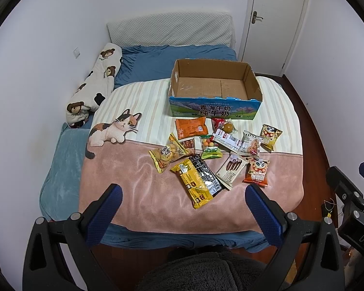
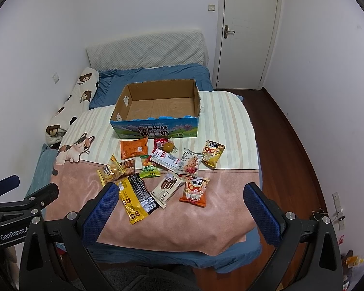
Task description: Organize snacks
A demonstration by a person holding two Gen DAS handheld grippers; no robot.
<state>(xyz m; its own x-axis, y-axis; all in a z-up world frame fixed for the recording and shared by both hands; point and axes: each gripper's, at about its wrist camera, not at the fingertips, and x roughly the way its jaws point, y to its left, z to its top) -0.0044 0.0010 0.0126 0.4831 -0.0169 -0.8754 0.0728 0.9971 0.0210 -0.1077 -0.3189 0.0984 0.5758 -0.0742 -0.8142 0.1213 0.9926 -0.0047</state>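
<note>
bed [image 1: 138,68] | cat blanket [image 1: 143,194] | bear pillow [image 1: 97,84] | door [image 2: 250,36]

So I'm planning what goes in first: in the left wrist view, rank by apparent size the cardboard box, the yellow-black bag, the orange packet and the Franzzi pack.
1. cardboard box
2. yellow-black bag, though nearer the camera
3-4. orange packet and Franzzi pack: alike, unranked

Bed [image 1: 143,206] w/ pink-striped cat blanket [image 1: 157,201]: open cardboard box [image 1: 213,106] at back, snack packets [image 1: 199,181] scattered in front.
</note>
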